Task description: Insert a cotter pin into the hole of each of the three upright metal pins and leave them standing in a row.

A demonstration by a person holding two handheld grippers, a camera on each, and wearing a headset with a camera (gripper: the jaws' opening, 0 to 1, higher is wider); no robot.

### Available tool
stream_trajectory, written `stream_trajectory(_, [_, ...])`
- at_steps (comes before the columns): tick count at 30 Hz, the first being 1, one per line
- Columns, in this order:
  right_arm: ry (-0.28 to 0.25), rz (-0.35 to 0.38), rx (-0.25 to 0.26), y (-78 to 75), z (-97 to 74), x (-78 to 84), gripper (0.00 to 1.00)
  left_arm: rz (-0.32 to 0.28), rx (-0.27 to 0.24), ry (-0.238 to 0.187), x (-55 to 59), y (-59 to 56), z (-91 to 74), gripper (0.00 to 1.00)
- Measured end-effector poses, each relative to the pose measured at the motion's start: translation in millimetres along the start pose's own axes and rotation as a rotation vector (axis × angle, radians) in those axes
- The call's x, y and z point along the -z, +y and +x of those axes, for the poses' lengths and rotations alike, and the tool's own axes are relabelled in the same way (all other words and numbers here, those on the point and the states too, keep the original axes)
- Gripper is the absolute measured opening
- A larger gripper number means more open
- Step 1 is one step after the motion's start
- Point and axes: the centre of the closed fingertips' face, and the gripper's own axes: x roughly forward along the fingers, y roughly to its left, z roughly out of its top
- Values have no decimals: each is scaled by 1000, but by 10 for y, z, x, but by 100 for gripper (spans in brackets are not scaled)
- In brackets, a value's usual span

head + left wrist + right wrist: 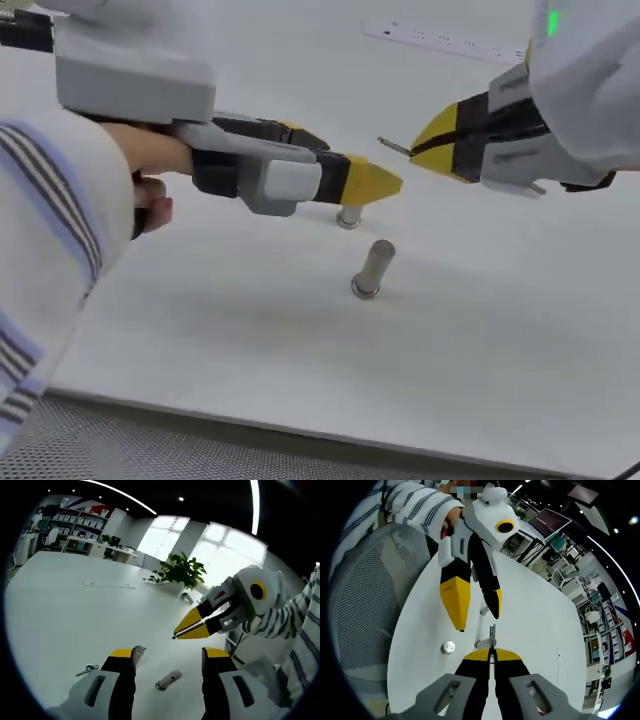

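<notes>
The right tongs are pinched tight shut on a cotter pin. The pin sticks out past the yellow tips, up in the air over the table. The left tongs are wide open and hold nothing. They hang low over the table. Their tips point at the right tongs but do not touch them.

Two metal pins are on the table. The back pin stands just under the tip of the left tongs and is partly hidden by it. The front pin is near it, closer to the person, and seems to stand on its wide foot. A spare cotter pin lies flat on the table, off to one side of the left tongs.

I think the metal pins are hard, smooth and a bit heavy. They are tall and thin, so a bump could tip them, and their shiny sides may slip. The left tongs should take the back pin by its middle, one jaw on each side, and hold it firm. I cannot see the hole from here. The cotter pin is thin, light wire, so it can bend or twist in the grip. It is best held by its looped end and pushed in straight and slow.
</notes>
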Motion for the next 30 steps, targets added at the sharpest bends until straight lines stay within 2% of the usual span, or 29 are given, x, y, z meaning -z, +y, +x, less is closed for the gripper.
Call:
stream_trajectory(4, [-5,-24,-3,50,5,-58,0,-42,16,2,7,-54,18,37])
stream_trajectory(7, [-3,-39,-7,69,11,-75,0,-69,50,-9,-7,-137,34,24])
stream_trajectory(15, [-13,-40,-14,104,23,-105,0,-100,62,-7,11,-171,57,8])
stream_trajectory(24, [-19,-41,-18,118,40,-137,0,-97,53,14,71,-148,69,3])
stream_trajectory(30, [-17,-47,-27,138,44,-141,0,-114,77,15,88,-173,72,0])
